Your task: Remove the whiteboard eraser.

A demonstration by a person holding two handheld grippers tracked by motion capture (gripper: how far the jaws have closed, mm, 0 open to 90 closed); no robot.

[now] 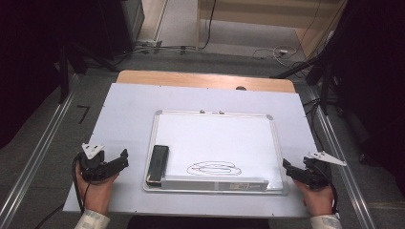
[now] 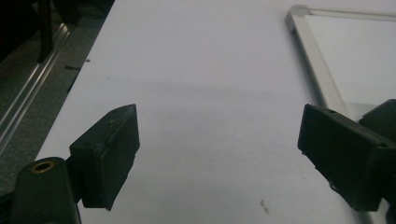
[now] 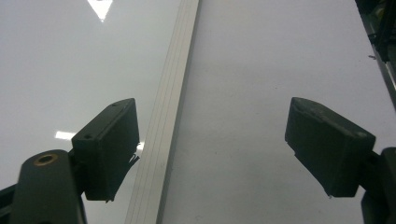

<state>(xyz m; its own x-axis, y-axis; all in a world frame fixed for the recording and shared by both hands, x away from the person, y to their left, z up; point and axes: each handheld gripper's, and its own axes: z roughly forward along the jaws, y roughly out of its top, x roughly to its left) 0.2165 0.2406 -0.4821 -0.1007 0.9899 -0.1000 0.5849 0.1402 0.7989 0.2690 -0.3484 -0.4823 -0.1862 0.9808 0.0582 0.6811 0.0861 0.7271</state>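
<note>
We rest both grippers on the white table cover beside the whiteboard [image 1: 217,143] — the left gripper [image 1: 125,159] and the right gripper [image 1: 285,165] each with jaws spread wide, pinching nothing. The black eraser [image 1: 157,165] lies at the board's near left corner, beside the scribble [image 1: 214,168]. To wipe well, we'd have the left grip the eraser squarely across its narrow sides, pressing flat.

No readable text, a scribbled oval doodle [image 1: 213,168] on the whiteboard [image 1: 215,133], no letters.
</note>
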